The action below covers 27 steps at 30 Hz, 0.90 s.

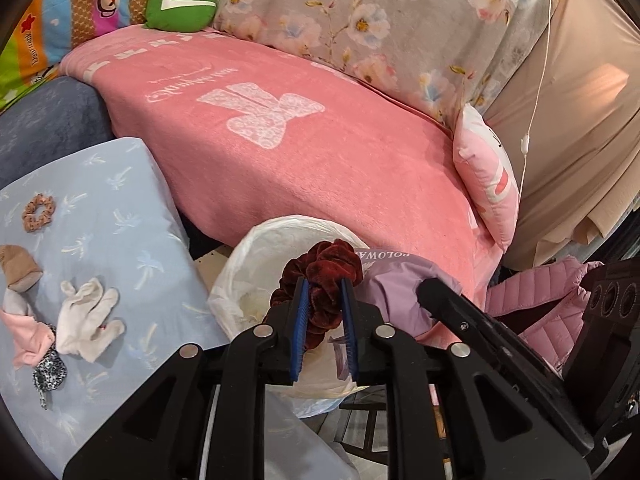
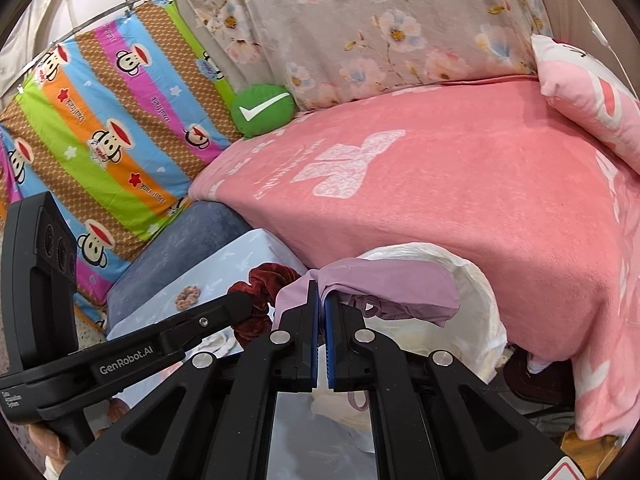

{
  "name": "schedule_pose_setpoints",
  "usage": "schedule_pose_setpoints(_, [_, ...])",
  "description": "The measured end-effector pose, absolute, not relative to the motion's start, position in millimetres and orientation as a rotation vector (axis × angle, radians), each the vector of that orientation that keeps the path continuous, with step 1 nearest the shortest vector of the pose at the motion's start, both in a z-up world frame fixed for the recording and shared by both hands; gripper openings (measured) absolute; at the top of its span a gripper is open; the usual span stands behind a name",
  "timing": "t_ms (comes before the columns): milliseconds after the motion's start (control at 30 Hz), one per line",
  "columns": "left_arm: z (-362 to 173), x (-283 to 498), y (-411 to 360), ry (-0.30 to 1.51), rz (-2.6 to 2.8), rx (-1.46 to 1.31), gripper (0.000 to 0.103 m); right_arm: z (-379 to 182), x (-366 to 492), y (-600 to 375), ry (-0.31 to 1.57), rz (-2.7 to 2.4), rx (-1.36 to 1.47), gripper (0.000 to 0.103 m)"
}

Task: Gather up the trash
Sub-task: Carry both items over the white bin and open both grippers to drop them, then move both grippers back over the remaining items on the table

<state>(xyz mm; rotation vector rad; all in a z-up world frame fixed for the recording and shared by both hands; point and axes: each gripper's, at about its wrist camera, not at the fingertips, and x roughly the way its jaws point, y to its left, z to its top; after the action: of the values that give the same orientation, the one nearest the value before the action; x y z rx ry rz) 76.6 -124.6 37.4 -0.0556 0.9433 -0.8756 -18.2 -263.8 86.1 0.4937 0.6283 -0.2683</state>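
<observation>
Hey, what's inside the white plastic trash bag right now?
Inside the white plastic trash bag only pale crumpled material shows near the bottom. The dark red velvet scrunchie in the left claw and the lilac fabric piece cover the rest.

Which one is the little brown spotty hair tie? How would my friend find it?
Find the big pink blanket, then look left of it to the pale blue pillow with palm-tree prints. The small tan scrunchie lies alone near the pillow's far edge, beyond the white glove. It is a tiny dotted ring, unlike the big dark red velvet scrunchie gripped in the left claw.
</observation>
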Motion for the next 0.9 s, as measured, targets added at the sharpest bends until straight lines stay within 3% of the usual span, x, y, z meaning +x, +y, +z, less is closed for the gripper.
schedule_pose_setpoints(133, [34,75,-130,0.95,-0.878,-0.068,0.03,78,-19,-273,0.643,-0.279,0.516,0.005])
schedule_pose_setpoints(267, [36,74,-128,0.922,-0.842,-0.078,0.066,76,-19,-277,0.637,-0.291,0.522,0.01])
schedule_pose_setpoints(600, [34,79,-116,0.902,-0.773,-0.065,0.068,72,-15,-271,0.643,-0.28,0.509,0.025])
schedule_pose_setpoints(900, [32,78,-107,0.884,-0.745,-0.053,0.068,73,-9,-262,0.653,-0.26,0.494,0.025])
